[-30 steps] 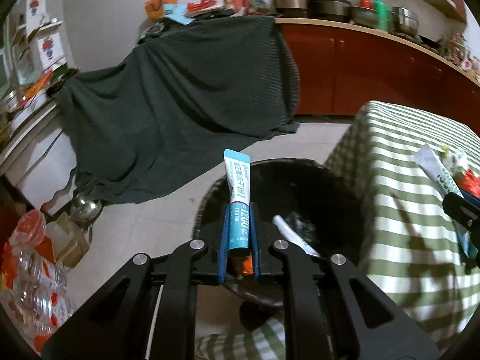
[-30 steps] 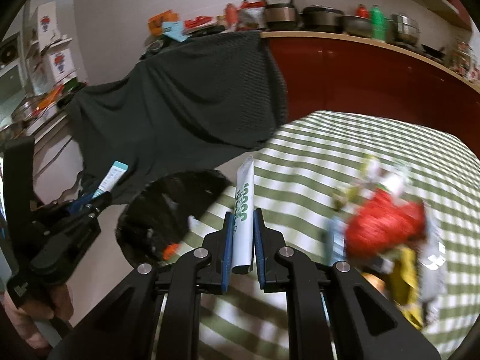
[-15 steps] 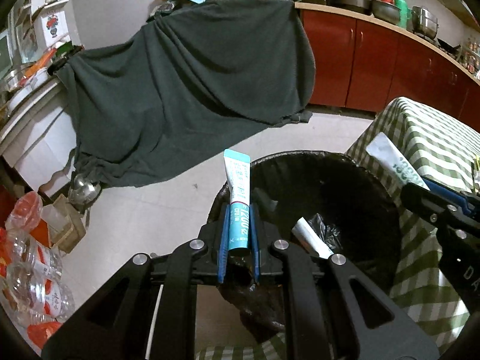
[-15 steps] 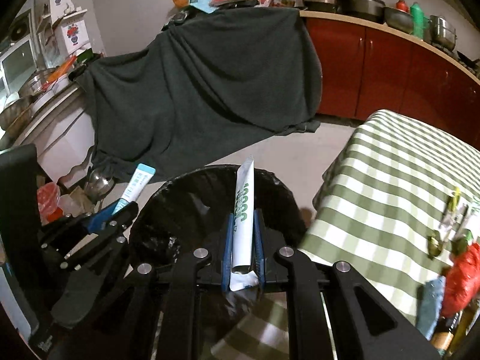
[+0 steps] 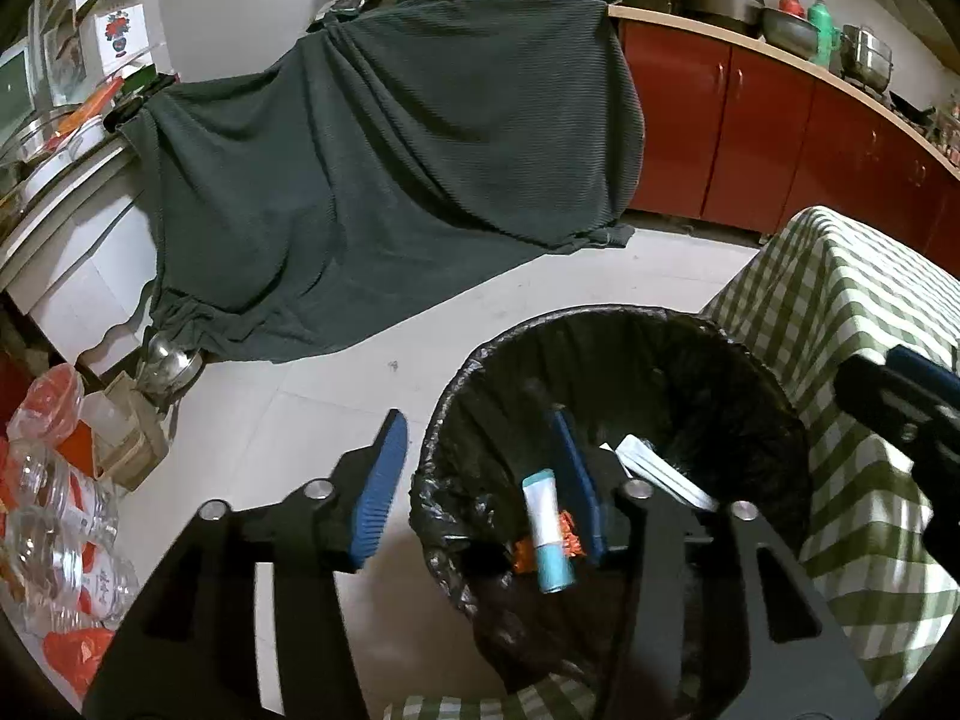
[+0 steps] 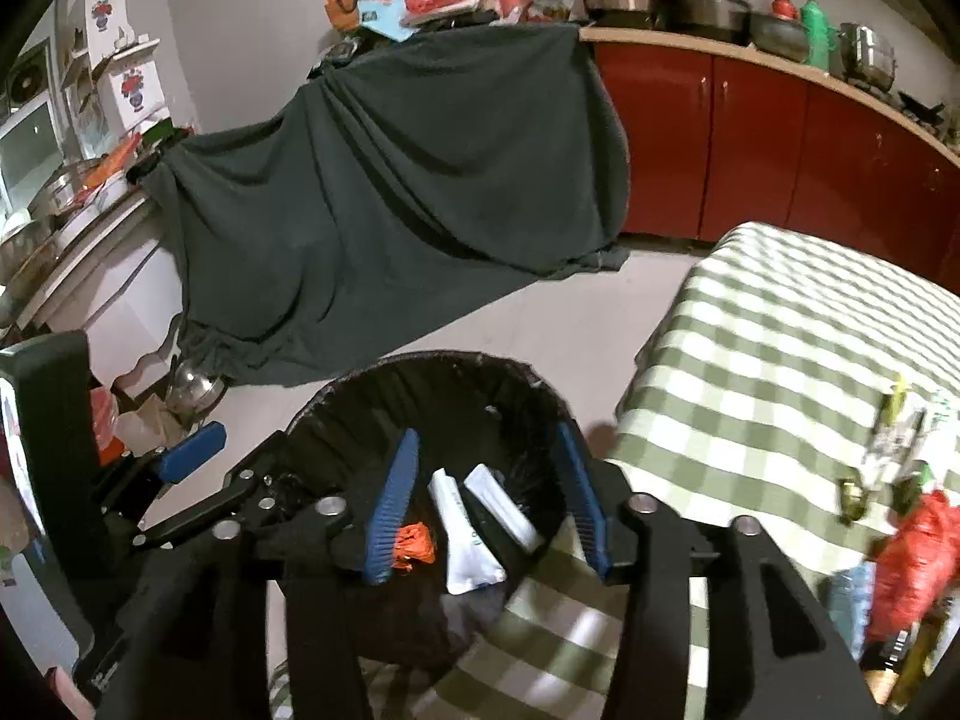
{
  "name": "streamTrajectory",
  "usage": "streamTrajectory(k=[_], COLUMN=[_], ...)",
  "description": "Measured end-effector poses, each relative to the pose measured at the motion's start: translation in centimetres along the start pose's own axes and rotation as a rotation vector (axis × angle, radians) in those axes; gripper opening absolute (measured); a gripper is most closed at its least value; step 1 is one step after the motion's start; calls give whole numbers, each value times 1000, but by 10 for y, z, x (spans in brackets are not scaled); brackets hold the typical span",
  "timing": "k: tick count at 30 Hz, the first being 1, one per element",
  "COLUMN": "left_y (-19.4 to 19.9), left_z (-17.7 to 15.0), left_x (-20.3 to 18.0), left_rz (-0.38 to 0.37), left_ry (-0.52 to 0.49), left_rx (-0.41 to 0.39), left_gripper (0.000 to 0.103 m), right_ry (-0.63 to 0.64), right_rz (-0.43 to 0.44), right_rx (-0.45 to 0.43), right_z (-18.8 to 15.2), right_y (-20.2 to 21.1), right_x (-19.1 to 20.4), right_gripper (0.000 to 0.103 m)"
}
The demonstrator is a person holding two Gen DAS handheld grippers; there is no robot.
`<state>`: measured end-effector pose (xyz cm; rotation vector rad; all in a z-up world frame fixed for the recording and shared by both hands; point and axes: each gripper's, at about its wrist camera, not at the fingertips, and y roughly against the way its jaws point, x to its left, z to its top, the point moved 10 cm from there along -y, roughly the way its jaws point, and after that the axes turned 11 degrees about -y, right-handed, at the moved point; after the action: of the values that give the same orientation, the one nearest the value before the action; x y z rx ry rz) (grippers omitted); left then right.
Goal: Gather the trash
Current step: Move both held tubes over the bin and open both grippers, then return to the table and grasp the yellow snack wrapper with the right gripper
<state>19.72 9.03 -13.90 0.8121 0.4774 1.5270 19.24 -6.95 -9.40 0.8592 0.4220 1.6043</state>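
A: Left gripper [image 5: 480, 480]?
B: Jaws spread wide, holding nothing. Right gripper [image 6: 489, 504] likewise, both parked over the bin [image 5: 774, 408], I'd say so drops land inside.
A: The trash?
B: Blue tube [image 5: 549, 531] sits inside the bin by the left gripper's right finger, long axis about 12 to 6, blue end at 6. White tube [image 6: 465, 543] lies in the bin too, wide end at 6. More trash [image 6: 912, 564] waits on the table [image 6: 780, 360] at 3.

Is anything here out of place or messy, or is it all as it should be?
Mostly fine: both tubes are in the black bin, none on the floor. The odd spot is the checked table, where leftover trash lies in a jumbled heap at its right edge, too blurred to identify.
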Motion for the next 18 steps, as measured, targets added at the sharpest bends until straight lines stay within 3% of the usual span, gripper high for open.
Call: streamTrajectory(k=[8,18], left_y=[32,74], left_z=[8,12], left_x=[-30,-92], left_rz=[-41,-135], left_ry=[-28,-87], left_rx=[-61,-118], left_gripper=[61,64], right_ry=[-41,-117], right_rz=[-49,-202], right_rx=[-84,-151], right_z=[3,-18], right_y=[47,104], right_x=[-42,-129], right_gripper=[68,69])
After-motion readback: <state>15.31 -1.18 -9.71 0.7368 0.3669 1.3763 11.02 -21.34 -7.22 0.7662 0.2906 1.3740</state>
